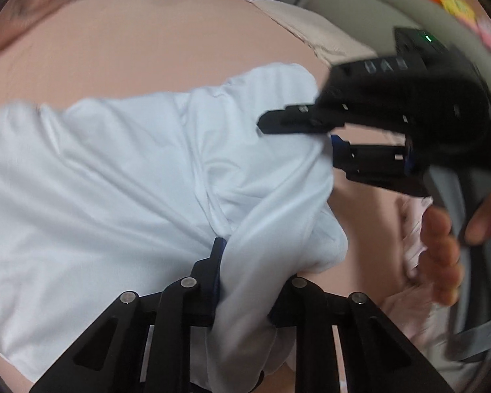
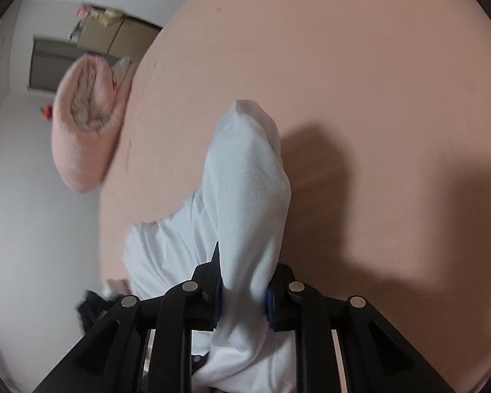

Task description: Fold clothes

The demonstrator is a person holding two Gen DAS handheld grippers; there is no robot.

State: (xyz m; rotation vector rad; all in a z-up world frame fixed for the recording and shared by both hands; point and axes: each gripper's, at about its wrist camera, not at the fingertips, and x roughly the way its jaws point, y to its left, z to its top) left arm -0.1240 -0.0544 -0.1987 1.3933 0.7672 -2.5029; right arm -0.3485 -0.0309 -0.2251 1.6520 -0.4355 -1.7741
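Pink sheet on the bed (image 1: 131, 42), smooth and matte, w/ a white shirt (image 1: 98, 170) spread over it: thin knit, soft creases, one edge bunched up. Left gripper (image 1: 245, 281) is clamped on a gathered fold of it; right gripper (image 2: 242, 298) likewise pinches a thick roll of the same cloth, fine ribbing visible in the right wrist view. Seen from the left, the right tool's fingers (image 1: 278, 121) sit at the shirt's far edge.

To do this fold well, I'd judge: keep both grips level, cloth taut btwn them, lay edge over evenly, no twist.

Pink pillow (image 2: 85, 124) lies at the bed's edge.
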